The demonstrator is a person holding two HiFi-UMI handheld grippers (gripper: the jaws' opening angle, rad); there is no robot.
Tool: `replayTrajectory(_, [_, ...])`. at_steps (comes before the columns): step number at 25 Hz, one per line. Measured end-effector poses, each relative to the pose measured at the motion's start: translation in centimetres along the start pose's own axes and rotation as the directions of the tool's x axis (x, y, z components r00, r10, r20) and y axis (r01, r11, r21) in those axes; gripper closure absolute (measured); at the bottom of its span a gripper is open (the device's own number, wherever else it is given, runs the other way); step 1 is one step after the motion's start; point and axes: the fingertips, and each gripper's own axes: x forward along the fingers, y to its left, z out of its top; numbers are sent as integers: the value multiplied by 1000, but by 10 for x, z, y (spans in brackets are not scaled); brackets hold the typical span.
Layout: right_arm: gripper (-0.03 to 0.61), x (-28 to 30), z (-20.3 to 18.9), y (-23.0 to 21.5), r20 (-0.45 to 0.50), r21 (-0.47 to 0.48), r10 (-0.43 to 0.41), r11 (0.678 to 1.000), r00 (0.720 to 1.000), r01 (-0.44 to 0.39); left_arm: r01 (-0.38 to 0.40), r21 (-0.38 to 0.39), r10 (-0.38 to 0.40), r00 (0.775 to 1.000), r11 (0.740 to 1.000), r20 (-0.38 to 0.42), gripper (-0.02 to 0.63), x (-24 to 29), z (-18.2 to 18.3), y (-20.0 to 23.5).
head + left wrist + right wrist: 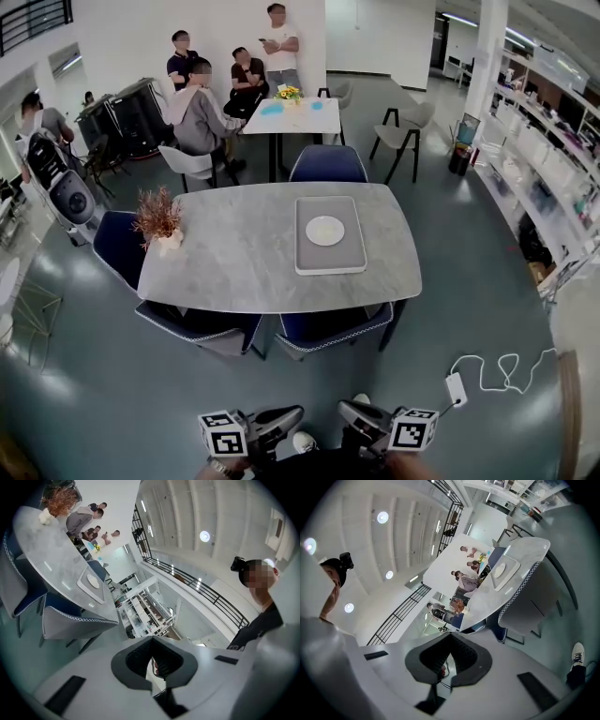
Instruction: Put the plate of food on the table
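**Plate on the bench, both hand-held grippers well back**

The plate (325,231) lies on a grey tray (330,262) on the right half of the bench (234,258). The left hand-held gripper (296,411) and the right hand-held gripper (345,408) sit low by the person's body, well apart from the bench, with chairs and floor between. Each has its jaws pressed together on nothing. A plant (157,217) stands at the bench's left end.
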Motion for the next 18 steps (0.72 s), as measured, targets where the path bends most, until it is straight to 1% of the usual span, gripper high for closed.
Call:
replayTrajectory(3, [568, -3, -5, 5, -3, -10, -1, 1000, 1000, 1, -3, -20, 4, 1000, 1000, 27, 604, -6, 0, 0])
replayTrajectory(9, [568, -4, -10, 8, -5, -14, 1, 1000, 1000, -1, 8, -38, -6, 999, 999, 50, 604, -10, -2, -2])
replayTrajectory(18, [568, -4, -17, 12, -8, -21, 5, 1000, 1000, -5, 20, -27, -18, 998, 999, 54, 604, -16, -5, -6])
